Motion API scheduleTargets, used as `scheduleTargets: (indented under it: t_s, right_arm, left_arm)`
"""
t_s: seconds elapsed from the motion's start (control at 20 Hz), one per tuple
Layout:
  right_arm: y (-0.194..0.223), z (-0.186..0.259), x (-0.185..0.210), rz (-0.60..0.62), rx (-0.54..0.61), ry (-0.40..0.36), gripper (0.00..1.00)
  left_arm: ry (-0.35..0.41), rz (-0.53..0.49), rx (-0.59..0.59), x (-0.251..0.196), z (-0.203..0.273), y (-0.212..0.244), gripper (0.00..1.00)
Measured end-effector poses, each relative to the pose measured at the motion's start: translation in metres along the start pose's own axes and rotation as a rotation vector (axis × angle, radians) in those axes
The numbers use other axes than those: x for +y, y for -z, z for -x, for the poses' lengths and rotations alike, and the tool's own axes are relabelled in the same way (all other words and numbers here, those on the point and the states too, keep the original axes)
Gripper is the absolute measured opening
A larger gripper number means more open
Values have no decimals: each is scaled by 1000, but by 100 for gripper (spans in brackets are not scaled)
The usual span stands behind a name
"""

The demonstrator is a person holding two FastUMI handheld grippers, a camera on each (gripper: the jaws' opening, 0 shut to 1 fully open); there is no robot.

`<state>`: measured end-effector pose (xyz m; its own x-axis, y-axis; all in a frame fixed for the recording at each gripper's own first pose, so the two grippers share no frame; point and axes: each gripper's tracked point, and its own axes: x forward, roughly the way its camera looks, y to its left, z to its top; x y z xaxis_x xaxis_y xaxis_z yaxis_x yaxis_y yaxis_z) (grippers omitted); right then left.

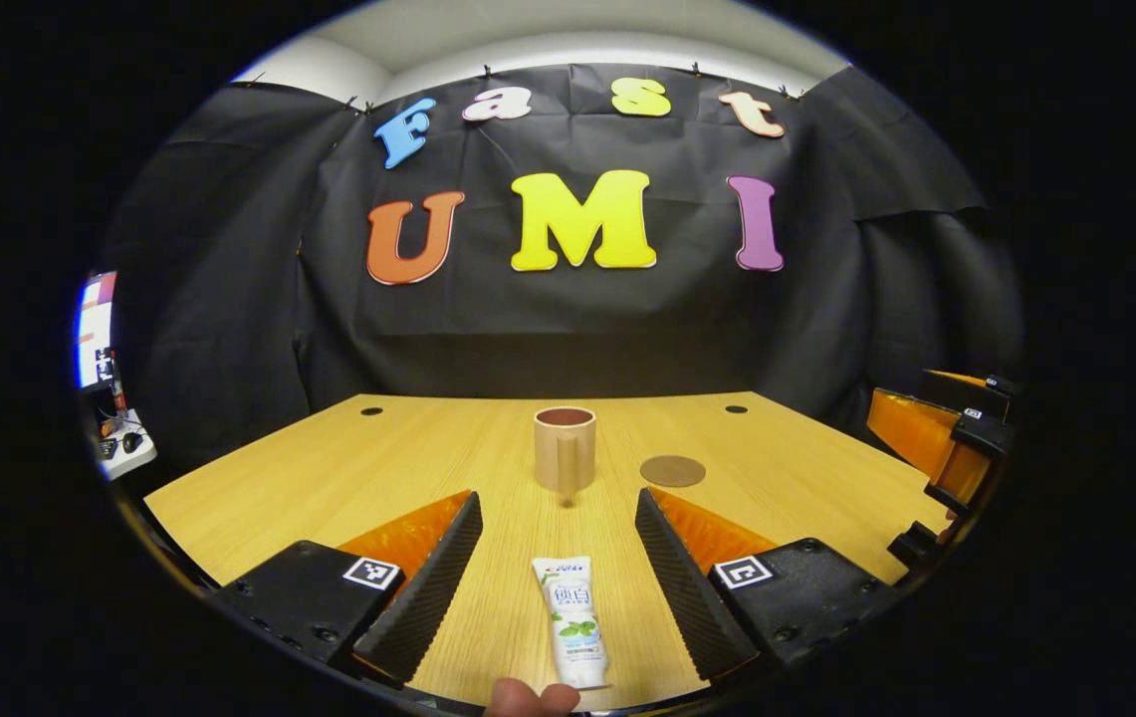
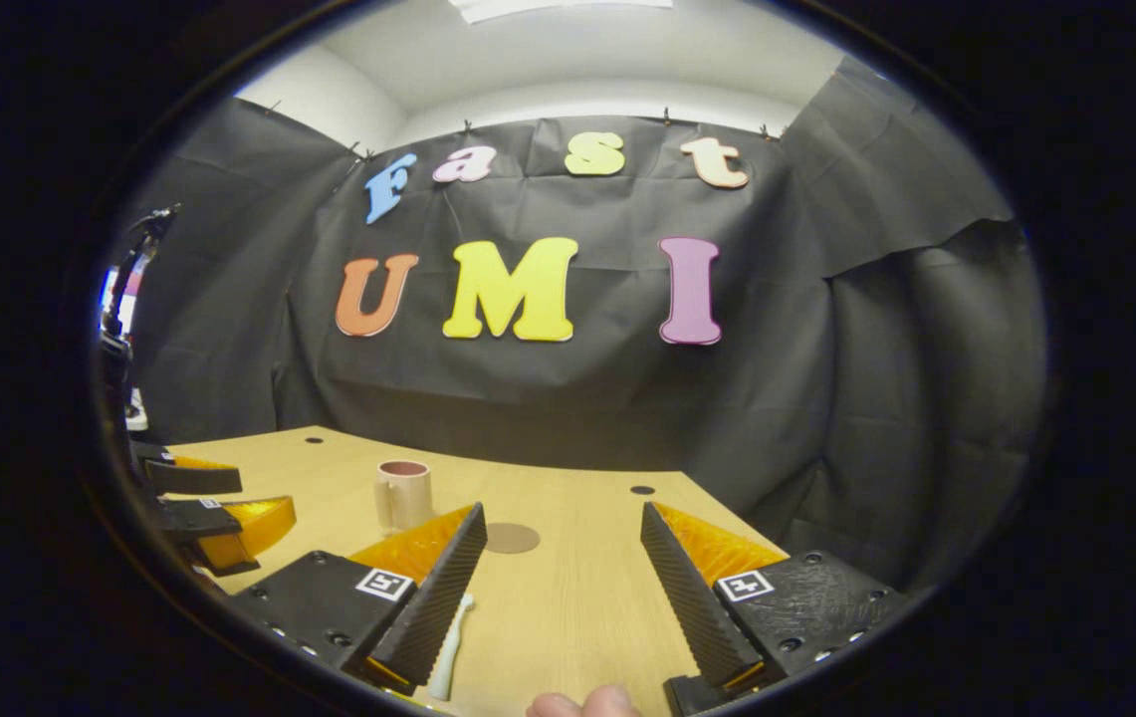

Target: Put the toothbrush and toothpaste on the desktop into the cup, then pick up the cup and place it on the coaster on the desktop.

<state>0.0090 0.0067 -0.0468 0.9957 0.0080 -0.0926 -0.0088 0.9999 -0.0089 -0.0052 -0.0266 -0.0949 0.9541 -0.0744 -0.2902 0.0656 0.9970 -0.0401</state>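
Left gripper view: left gripper [image 1: 558,568] is hanging jaws apart over the toothpaste tube [image 1: 572,622], mug [image 1: 565,448] at 12 o'clock; right gripper [image 2: 560,588], also gaping, is risking nudging the toothbrush [image 2: 450,637] under its finger.

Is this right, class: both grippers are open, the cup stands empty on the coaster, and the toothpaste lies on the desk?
No. The cup stands on the bare desk beside the coaster, as the left gripper view shows; the rest holds.
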Motion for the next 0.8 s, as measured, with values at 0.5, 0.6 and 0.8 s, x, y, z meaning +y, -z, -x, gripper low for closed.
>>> scheduleTargets:
  t_s: [0.5, 0.6, 0.8]
  right_arm:
    - [32, -8, 2, 7, 73, 5, 97]
    - [33, -12, 2, 8, 79, 3, 97]
    - [37, -14, 7, 18, 87, -5, 95]
  left_arm:
    - [10, -6, 169, -8, -11, 52, 99]
    - [4, -2, 201, -6, -15, 60, 99]
    - [-5, -11, 248, -3, -25, 69, 99]
